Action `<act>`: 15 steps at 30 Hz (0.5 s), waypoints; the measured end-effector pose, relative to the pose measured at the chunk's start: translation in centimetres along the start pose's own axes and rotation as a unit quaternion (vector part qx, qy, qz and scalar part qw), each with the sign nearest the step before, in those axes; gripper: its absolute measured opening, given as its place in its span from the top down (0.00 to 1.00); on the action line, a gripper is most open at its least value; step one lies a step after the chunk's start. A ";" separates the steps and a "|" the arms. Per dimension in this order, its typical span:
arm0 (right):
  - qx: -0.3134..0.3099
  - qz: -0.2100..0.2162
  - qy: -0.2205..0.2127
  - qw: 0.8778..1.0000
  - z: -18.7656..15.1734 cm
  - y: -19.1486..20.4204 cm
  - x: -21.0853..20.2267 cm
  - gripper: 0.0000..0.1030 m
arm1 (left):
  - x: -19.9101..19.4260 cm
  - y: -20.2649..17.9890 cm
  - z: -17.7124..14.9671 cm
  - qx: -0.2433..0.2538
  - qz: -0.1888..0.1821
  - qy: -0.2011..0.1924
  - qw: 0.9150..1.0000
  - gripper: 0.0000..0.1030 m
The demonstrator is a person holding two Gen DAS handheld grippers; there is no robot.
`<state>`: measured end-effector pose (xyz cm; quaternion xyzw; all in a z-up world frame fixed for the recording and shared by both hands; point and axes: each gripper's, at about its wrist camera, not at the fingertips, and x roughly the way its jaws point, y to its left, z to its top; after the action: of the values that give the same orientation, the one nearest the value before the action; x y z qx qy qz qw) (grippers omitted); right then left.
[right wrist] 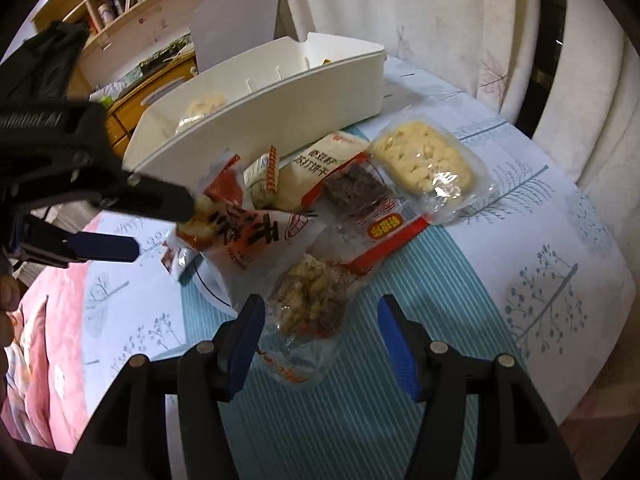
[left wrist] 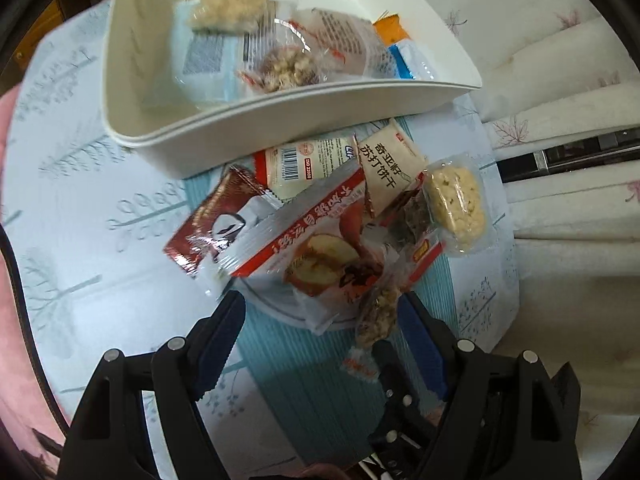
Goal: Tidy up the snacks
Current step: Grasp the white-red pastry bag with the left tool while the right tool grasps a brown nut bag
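A white bin (left wrist: 280, 116) holds several snack packets; it also shows in the right wrist view (right wrist: 256, 120). A pile of snacks lies on the table in front of it: a red-and-white cake packet (left wrist: 316, 240), a cracker packet (left wrist: 390, 168), a pale puffed bar (left wrist: 456, 204) (right wrist: 424, 160) and a clear nut-brittle packet (left wrist: 378, 316) (right wrist: 312, 300). My left gripper (left wrist: 324, 320) is open, its fingers on either side of the cake packet's near end. My right gripper (right wrist: 320, 316) is open around the nut-brittle packet.
The table (right wrist: 520, 240) has a tree-print cloth with a teal striped mat. White curtains (right wrist: 440, 20) hang behind. A grey chair (right wrist: 236, 12) and wooden shelves (right wrist: 132, 4) stand beyond the bin. A pink cloth (right wrist: 44, 320) lies at the left.
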<state>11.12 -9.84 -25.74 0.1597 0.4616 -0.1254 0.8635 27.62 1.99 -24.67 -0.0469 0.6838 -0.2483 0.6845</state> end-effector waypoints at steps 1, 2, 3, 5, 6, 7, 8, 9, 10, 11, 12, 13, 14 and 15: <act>-0.005 -0.001 -0.001 1.000 -0.1 0.0 0.3 0.43 | 0.4 0.2 0.1 -0.006 -0.005 0.000 1.000 0.25; -0.010 -0.001 -0.002 1.000 -0.1 0.1 0.5 0.43 | 0.8 0.4 0.2 -0.013 -0.012 -0.002 1.000 0.25; -0.017 0.000 -0.002 1.000 -0.2 0.2 0.8 0.43 | 1.0 0.5 0.3 -0.019 -0.016 -0.003 1.000 0.25; -0.030 0.005 0.002 1.000 -0.3 0.4 1.4 0.43 | 1.8 0.7 0.6 -0.027 -0.019 0.001 0.999 0.25; -0.034 0.005 0.004 0.999 -0.4 0.5 1.5 0.43 | 2.1 0.7 0.6 -0.029 -0.019 0.003 0.999 0.25; -0.038 0.005 0.005 0.999 -0.4 0.6 1.7 0.43 | 2.4 0.7 0.7 -0.031 -0.021 0.005 0.999 0.25; -0.043 0.003 0.006 0.999 -0.4 0.7 1.9 0.43 | 2.6 0.7 0.7 -0.034 -0.024 0.007 0.999 0.25; -0.050 0.003 0.005 0.999 -0.4 0.8 2.0 0.43 | 2.9 0.7 0.8 -0.038 -0.024 0.009 0.999 0.25; -0.058 0.001 0.005 0.998 -0.4 1.0 2.2 0.43 | 3.1 0.7 0.9 -0.041 -0.027 0.009 0.999 0.25; -0.063 0.000 0.006 0.998 -0.3 1.1 2.3 0.43 | 3.3 0.6 1.0 -0.044 -0.030 0.010 0.999 0.25; -0.070 0.000 0.008 0.998 -0.2 1.2 2.6 0.43 | 3.5 0.6 1.2 -0.045 -0.029 0.010 0.998 0.25; -0.074 0.002 0.012 0.997 0.0 1.3 2.9 0.43 | 3.6 0.4 1.4 -0.046 -0.026 0.011 0.999 0.25; -0.076 0.005 0.015 0.997 0.1 1.3 3.1 0.43 | 3.8 0.3 1.5 -0.045 -0.023 0.012 0.999 0.25; -0.076 0.007 0.018 0.997 0.2 1.4 3.3 0.43 | 4.1 0.2 1.7 -0.046 -0.022 0.015 0.999 0.25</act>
<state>13.55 -8.91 -28.15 0.0986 0.4839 -0.0812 0.8657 29.10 0.04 -28.41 -0.0892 0.7037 -0.2322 0.6655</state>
